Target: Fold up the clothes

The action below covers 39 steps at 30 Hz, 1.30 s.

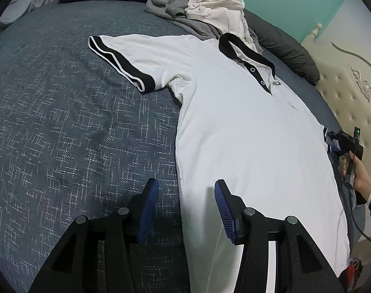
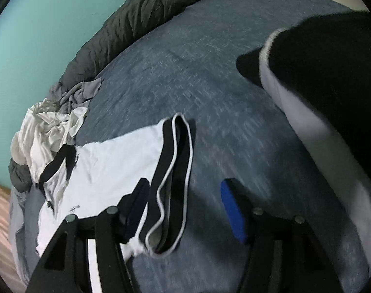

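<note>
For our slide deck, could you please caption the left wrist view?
Open left gripper poised over the side edge of a white polo shirt spread flat on the blue bedspread.

- Polo shirt [image 1: 246, 127]: hem cut off behind the left gripper [image 1: 186, 188] and at the lower frame edge; far sleeve mostly hidden past the body's edge.
- Chest logo [image 1: 292, 106]: too small to be read.
- Bedspread [image 2: 210, 78], right wrist view: smeared by motion blur.
- Black-and-white object [image 2: 319, 78]: close, out of focus, cut off at right; not identified.
- Red item [image 1: 354, 267]: partly hidden, not identified.
</note>
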Motion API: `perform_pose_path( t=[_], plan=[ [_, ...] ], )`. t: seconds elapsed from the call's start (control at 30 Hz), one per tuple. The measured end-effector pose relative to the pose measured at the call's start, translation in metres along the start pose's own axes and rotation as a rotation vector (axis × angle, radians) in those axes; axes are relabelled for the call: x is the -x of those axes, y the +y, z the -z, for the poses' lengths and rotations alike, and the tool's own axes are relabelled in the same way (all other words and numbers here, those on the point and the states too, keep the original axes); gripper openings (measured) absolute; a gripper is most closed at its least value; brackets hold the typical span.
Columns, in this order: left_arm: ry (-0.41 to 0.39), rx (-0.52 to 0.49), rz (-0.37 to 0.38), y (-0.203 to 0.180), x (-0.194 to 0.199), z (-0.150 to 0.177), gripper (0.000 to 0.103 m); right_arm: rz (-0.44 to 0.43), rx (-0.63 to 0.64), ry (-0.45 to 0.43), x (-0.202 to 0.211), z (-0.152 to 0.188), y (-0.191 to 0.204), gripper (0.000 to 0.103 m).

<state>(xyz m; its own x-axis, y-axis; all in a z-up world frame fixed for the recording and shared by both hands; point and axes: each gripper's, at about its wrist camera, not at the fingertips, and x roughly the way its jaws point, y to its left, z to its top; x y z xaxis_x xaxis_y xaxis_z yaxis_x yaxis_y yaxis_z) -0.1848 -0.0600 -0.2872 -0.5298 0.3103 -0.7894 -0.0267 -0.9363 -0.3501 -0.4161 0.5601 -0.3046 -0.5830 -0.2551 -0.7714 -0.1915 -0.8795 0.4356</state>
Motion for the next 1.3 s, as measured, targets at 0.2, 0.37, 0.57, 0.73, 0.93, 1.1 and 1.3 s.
perform_pose_path(
  t=[0.2, 0.37, 0.57, 0.73, 0.93, 1.1, 1.3],
  plan=[
    [-0.002, 0.002, -0.015, 0.002, -0.002, -0.003, 0.053, 0.008, 0.060, -0.021, -0.021, -0.012, 0.013, 0.061],
    [-0.012, 0.000, -0.040, 0.004, 0.000, -0.005, 0.061, -0.004, 0.126, -0.032, -0.025, -0.017, 0.028, 0.031],
    [-0.027, 0.015, -0.050, 0.009, 0.005, -0.007, 0.065, -0.012, 0.224, -0.073, -0.011, -0.013, 0.056, 0.002],
    [-0.032, 0.021, -0.042, 0.010, 0.007, -0.007, 0.065, -0.034, 0.296, -0.117, 0.011, -0.010, 0.085, 0.000],
    [-0.032, 0.026, -0.039, 0.014, 0.008, -0.008, 0.066, 0.011, 0.226, -0.134, 0.019, -0.020, 0.082, 0.004],
    [-0.033, 0.020, -0.056, 0.014, 0.006, -0.010, 0.067, 0.057, 0.121, -0.076, 0.001, -0.023, 0.046, 0.060],
    [-0.027, 0.018, -0.066, 0.014, 0.001, -0.010, 0.068, 0.084, 0.137, -0.018, -0.030, -0.023, 0.039, 0.060]
  ],
)
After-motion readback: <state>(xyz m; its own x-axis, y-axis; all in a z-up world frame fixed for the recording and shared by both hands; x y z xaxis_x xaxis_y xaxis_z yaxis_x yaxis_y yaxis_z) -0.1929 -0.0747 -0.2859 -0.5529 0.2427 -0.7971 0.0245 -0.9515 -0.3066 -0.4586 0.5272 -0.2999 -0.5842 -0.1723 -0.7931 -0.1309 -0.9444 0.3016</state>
